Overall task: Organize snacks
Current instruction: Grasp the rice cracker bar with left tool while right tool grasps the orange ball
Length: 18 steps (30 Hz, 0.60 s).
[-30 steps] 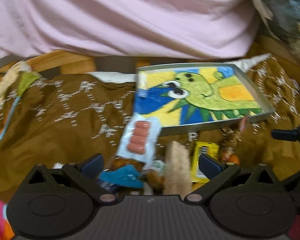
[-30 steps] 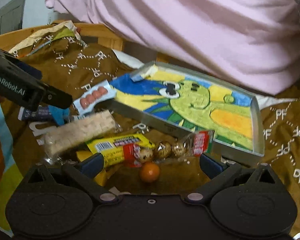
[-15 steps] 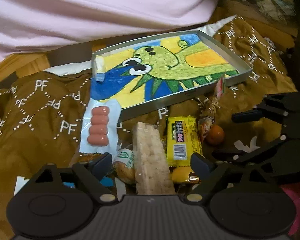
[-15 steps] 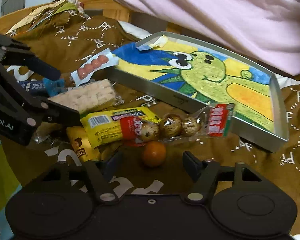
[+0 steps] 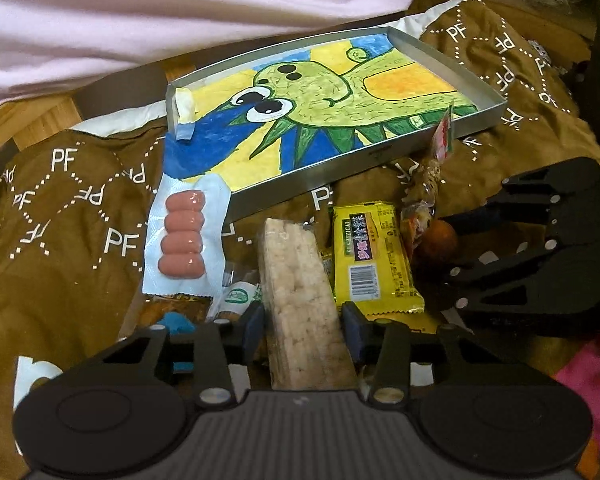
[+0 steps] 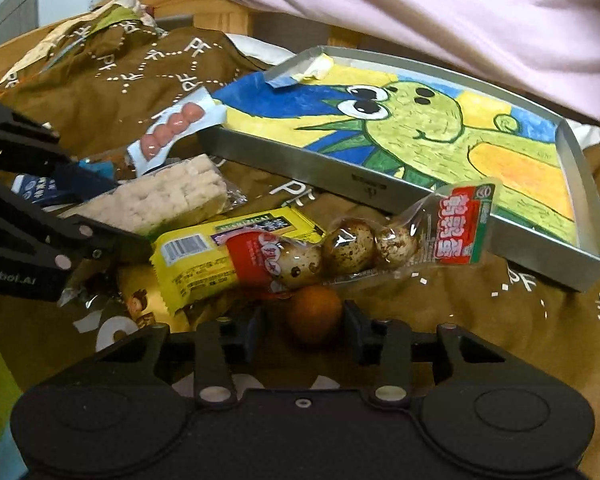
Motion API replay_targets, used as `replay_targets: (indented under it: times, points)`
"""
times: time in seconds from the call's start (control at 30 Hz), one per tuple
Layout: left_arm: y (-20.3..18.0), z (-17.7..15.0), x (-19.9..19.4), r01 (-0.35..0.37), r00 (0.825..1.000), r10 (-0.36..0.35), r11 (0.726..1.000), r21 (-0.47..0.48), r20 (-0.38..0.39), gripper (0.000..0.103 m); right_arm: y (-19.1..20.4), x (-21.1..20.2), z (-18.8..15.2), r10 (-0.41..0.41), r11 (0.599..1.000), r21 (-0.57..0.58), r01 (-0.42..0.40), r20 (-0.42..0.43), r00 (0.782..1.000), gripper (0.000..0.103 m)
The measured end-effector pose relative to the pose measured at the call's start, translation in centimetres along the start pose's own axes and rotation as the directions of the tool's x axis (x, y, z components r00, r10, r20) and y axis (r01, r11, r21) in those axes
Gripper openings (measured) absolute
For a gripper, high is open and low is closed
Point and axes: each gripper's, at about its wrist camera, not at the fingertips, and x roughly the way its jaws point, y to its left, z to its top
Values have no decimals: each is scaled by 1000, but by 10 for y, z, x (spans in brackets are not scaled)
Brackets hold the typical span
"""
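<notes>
A pale rice cracker bar [image 5: 300,272] in clear wrap lies in the snack pile, and my left gripper [image 5: 303,330] is shut on its near end, a pad on each side. My right gripper [image 6: 304,330] stands open around a small orange ball [image 6: 314,314]; the right pad is at the ball and a gap shows on the left. Beside them lie a yellow bar [image 5: 374,256], a quail egg pack [image 6: 360,246] and a sausage pack [image 5: 182,236]. Behind stands a metal tray [image 5: 332,172] lined with a dinosaur drawing.
Everything rests on a rumpled brown cloth [image 5: 72,240] printed with PF. A person in a pink garment [image 5: 180,8] sits just behind the tray. Small packets [image 5: 236,296] lie under the cracker bar. A wooden frame [image 6: 220,12] runs along the back.
Both grippers dropped lower into the pile and their jaws narrowed from wide open. The left closed on the cracker bar; the right drew in around the orange ball.
</notes>
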Motion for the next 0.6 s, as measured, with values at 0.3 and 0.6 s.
replay_targets:
  times: [0.3, 0.6]
  points:
    - [1, 1, -9, -8, 999, 3, 993, -119, -43, 41, 6, -23, 5, 14, 1000, 28, -13, -26, 1000, 30]
    - [19, -3, -30, 103, 991, -125, 932, -347, -43, 41, 9, -69, 11, 58, 997, 45, -62, 81, 995, 30]
